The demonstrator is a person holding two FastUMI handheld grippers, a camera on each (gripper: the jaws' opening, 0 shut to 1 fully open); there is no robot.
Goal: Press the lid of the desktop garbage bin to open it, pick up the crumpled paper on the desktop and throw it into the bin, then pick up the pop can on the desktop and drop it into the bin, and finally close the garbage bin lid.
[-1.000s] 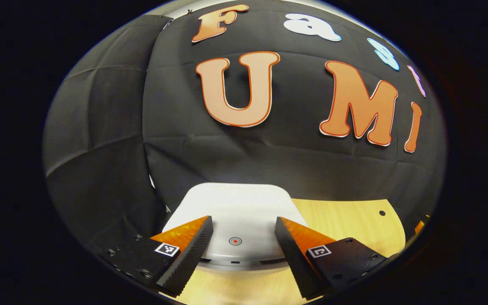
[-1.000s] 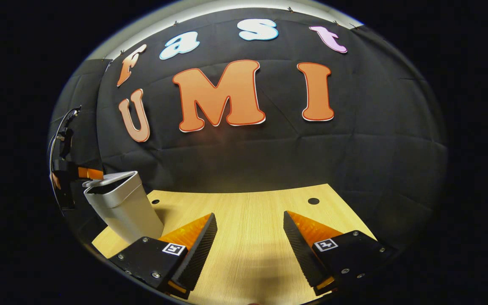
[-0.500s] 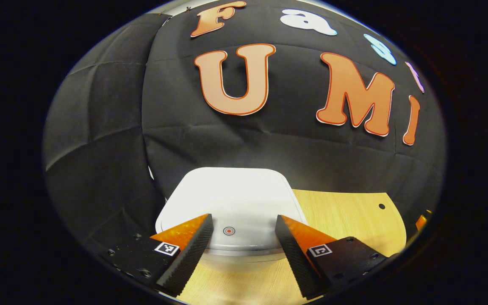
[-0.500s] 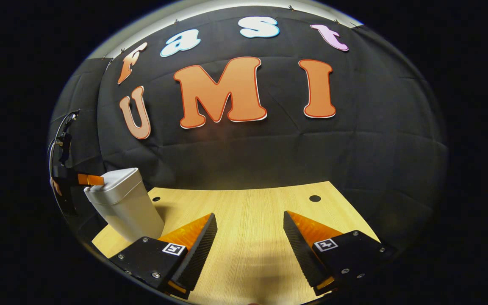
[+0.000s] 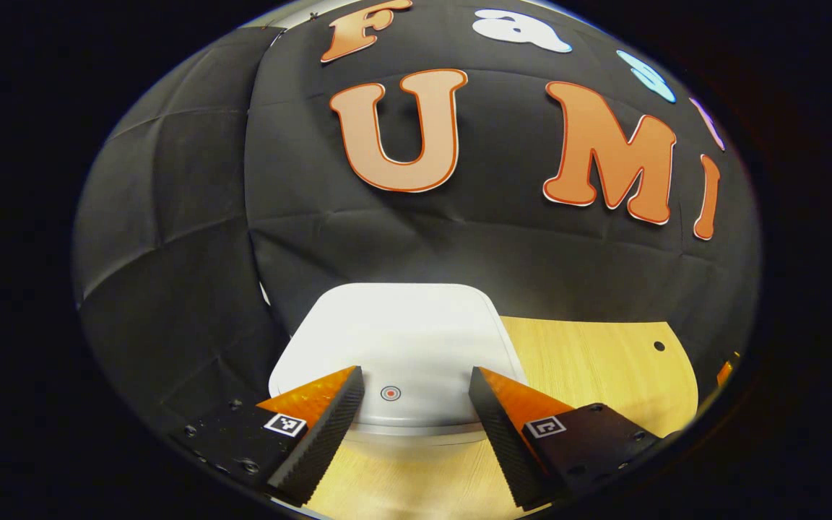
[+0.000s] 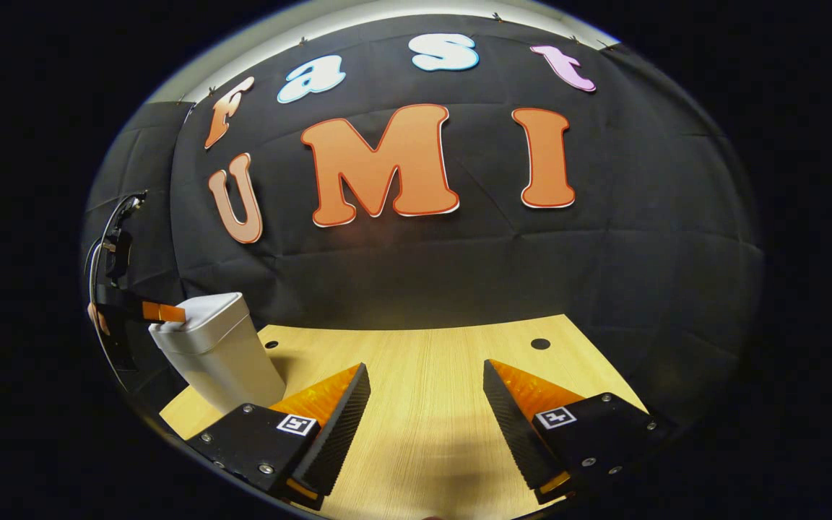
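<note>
Both grippers stand with fingers spread wide and nothing between them. In the left gripper view, the left gripper (image 5: pixel 416 386) hangs just above the near edge of the garbage bin lid (image 5: pixel 394 339), which lies flat and closed; a small round red-ringed button (image 5: pixel 390 393) on the lid shows in the gap between the fingers. Whether the fingers touch the lid cannot be told. The white garbage bin (image 6: pixel 217 354) stands at the left end of the pale wooden desktop (image 6: pixel 423 404), close to the black cloth wall (image 6: pixel 604 274). In the right gripper view, the left gripper appears far off at the bin's top edge, one finger (image 6: pixel 163 312) level with the lid. The right gripper (image 6: pixel 427 393) hovers over bare desktop, well apart from the bin. Two small dark holes (image 6: pixel 540 344) mark the desktop's far edge.
</note>
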